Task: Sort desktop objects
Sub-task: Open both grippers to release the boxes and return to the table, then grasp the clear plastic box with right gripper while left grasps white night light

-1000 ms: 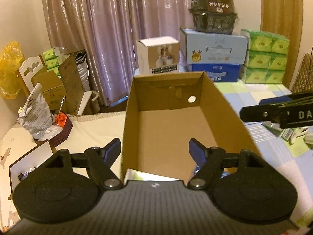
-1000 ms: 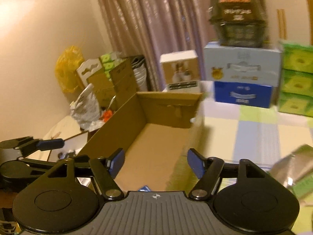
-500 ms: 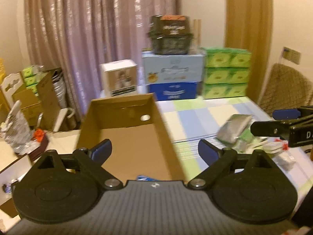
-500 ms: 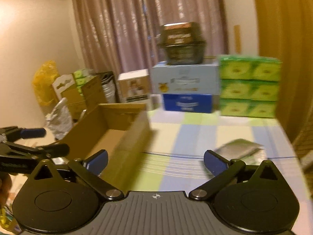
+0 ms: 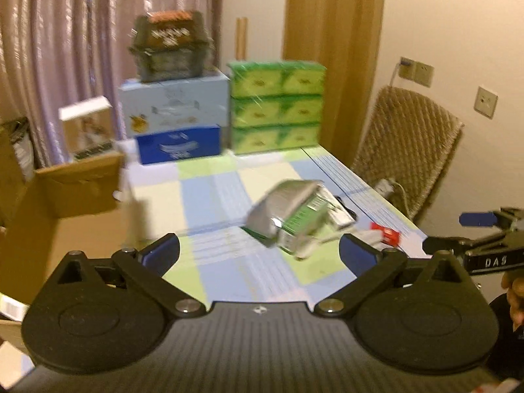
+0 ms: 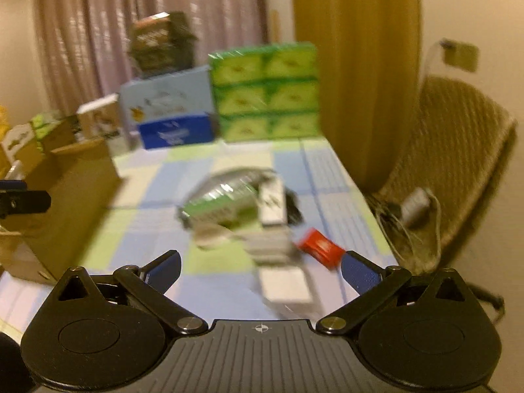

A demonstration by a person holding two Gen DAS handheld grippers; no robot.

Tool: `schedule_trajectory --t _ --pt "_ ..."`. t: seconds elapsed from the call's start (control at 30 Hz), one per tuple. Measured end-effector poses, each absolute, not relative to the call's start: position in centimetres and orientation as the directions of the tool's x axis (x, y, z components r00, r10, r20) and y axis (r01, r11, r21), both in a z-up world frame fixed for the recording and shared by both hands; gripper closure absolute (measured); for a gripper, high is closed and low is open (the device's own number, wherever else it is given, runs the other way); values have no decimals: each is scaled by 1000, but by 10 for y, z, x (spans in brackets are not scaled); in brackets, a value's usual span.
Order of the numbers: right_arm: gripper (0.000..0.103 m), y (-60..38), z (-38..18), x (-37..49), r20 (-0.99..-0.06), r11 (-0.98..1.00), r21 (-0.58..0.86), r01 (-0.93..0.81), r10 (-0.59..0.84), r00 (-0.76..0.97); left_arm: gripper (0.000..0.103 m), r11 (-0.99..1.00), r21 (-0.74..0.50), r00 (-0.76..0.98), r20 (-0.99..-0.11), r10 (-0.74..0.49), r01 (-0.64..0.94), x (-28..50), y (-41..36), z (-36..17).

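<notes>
A pile of small items lies on the checked tablecloth: a silver-and-green packet (image 5: pixel 288 211) (image 6: pixel 222 201), a white box (image 6: pixel 272 203), a white flat packet (image 6: pixel 286 283) and a small red box (image 6: pixel 319 248) (image 5: pixel 386 233). An open cardboard box (image 5: pixel 65 203) (image 6: pixel 62 196) stands at the left. My left gripper (image 5: pixel 258 252) is open and empty, above the table near the pile. My right gripper (image 6: pixel 260 267) is open and empty, just in front of the pile; it also shows in the left wrist view (image 5: pixel 475 229).
Stacked boxes (image 5: pixel 177 111) and green tissue packs (image 5: pixel 276 108) line the table's far edge. A wicker chair (image 5: pixel 406 150) stands at the right table edge with a cable and plug (image 6: pixel 414 209). Curtains hang behind.
Both grippers have swung right, away from the cardboard box toward the pile of items. Both have opened wider. The views are motion-blurred.
</notes>
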State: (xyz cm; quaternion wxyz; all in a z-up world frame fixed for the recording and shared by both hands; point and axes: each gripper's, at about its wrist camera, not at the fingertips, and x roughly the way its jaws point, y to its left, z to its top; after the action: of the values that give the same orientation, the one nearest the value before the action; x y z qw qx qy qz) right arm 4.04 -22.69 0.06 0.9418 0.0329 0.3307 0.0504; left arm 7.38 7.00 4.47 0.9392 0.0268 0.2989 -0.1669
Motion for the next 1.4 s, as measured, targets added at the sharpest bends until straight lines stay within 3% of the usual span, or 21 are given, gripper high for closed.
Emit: schedule_trajectory --t 0.53,0.8,1.1,1.27,1.4 --pt "2 -242 -65 69 -644 986 98 -136 168 747 1 929 -71 683 -658 -317 363 114 -6 -50" --pt "3 -256 -87 91 -684 984 150 -91 170 709 1 920 -74 675 -657 -335 384 127 -14 -78" --pt "22 -253 -103 111 -727 984 146 -99 175 663 1 908 -74 639 -687 -347 413 132 -12 -99" --pt "39 -249 -109 116 -744 986 110 -123 164 648 1 902 -88 627 -690 -362 423 134 -13 -100" --pt "44 -248 -110 117 -744 986 111 -123 164 647 1 903 -98 626 -688 -366 419 136 -14 -98"
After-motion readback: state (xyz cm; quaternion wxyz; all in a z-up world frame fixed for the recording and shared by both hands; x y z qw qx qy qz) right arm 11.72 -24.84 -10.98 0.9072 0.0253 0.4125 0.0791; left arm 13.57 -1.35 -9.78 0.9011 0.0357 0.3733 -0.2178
